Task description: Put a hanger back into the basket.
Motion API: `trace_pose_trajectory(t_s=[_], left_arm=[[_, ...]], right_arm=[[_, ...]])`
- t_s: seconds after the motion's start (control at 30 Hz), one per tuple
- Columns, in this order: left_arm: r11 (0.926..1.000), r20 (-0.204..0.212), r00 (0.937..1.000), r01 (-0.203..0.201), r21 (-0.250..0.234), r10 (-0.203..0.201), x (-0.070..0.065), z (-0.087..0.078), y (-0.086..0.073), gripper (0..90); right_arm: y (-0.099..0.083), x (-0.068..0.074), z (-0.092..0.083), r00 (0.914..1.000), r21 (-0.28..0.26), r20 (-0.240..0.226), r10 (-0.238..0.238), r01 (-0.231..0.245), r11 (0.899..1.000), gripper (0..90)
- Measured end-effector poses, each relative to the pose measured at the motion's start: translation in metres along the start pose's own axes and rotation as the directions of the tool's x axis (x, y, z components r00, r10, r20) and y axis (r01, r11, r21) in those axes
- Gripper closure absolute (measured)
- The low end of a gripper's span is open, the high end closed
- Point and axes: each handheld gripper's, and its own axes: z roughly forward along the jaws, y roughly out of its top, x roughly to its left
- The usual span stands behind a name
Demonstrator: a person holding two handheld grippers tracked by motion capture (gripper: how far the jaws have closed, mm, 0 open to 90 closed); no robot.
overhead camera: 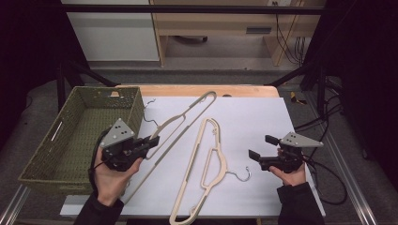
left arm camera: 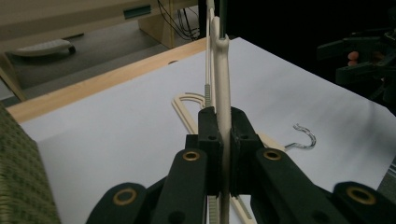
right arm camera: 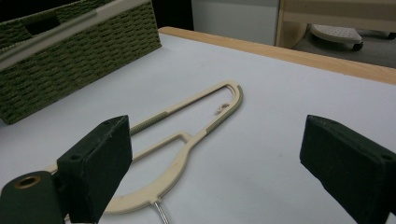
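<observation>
Two cream plastic hangers are on a white sheet (overhead camera: 253,117). My left gripper (overhead camera: 154,139) is shut on the rim of the left hanger (overhead camera: 187,112), near its neck; this hanger slants from the far middle of the sheet toward the front left. In the left gripper view the jaws (left arm camera: 223,126) clamp the hanger's thin bar (left arm camera: 223,70), which rises straight ahead. The second hanger (overhead camera: 209,154) lies flat mid-sheet with its metal hook (overhead camera: 243,175) pointing right. My right gripper (overhead camera: 260,147) hovers open to the right of it, its pads (right arm camera: 98,163) wide apart over the lying hanger (right arm camera: 205,126).
A green woven basket (overhead camera: 80,136) stands at the table's left, touching the sheet's edge, also close by in the right gripper view (right arm camera: 70,60). The wooden table edge (overhead camera: 197,90) runs along the far side. Cables hang off the right side (overhead camera: 324,122).
</observation>
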Motion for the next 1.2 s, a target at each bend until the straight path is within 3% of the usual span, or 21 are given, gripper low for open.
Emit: trace_pose_trajectory(t_s=[0.2,0.33,0.5,0.57,0.6,0.63,0.67,0.7,0.73,0.83,1.03,1.2], left_arm=[[0.9995,-0.010,0.9995,-0.031,-0.003,0.031,0.015,-0.018,0.017,85.7],[0.9990,-0.005,0.9992,-0.041,-0.017,0.041,0.046,-0.029,0.027,85.6],[0.9985,-0.049,0.9973,-0.054,-0.002,0.054,0.070,-0.038,0.031,85.7],[0.9989,-0.068,0.9965,-0.048,0.003,0.048,0.088,-0.043,0.031,85.7],[0.9989,-0.068,0.9965,-0.048,0.003,0.048,0.088,-0.043,0.031,85.7],[0.9989,-0.085,0.9953,-0.046,0.007,0.047,0.100,-0.046,0.029,85.8],[0.9989,-0.085,0.9953,-0.046,0.007,0.047,0.100,-0.046,0.029,85.7],[0.9987,-0.099,0.9940,-0.045,0.024,0.047,0.111,-0.048,0.027,85.7],[0.9987,-0.099,0.9940,-0.045,0.024,0.047,0.111,-0.048,0.027,85.7],[0.9976,-0.113,0.9921,-0.048,0.049,0.053,0.133,-0.049,0.019,85.7],[0.9988,-0.117,0.9928,-0.019,0.045,0.024,0.155,-0.052,0.005,85.8],[0.9976,-0.144,0.9896,-0.001,0.070,0.011,0.179,-0.061,-0.011,85.7]], right_arm=[[0.000,0.000,0.000,1.0000,0.004,-0.003,-0.002,0.002,1.000,9.1],[0.000,0.001,0.000,1.0000,0.003,0.001,-0.001,0.001,1.000,8.2],[0.000,0.000,0.000,1.0000,0.001,0.004,-0.003,0.003,1.000,7.8],[0.000,0.001,0.001,1.0000,0.004,0.004,-0.003,0.003,1.000,7.7],[0.000,0.001,0.001,1.0000,0.004,0.004,-0.003,0.003,1.000,7.7],[0.000,0.001,0.001,1.0000,0.007,0.004,-0.004,0.004,1.000,7.6],[0.000,0.001,0.001,1.0000,0.007,0.004,-0.004,0.004,1.000,7.6],[0.000,0.000,0.001,0.9999,0.008,0.003,-0.010,0.010,1.000,7.6],[0.000,0.000,0.001,0.9999,0.008,0.003,-0.010,0.010,1.000,7.6],[-0.001,0.000,0.002,0.9999,0.012,0.005,-0.010,0.010,1.000,7.4],[-0.001,0.001,0.003,0.9999,0.013,0.006,-0.009,0.009,1.000,7.5],[-0.001,0.001,0.003,0.9999,0.016,0.004,-0.011,0.011,1.000,7.5]])
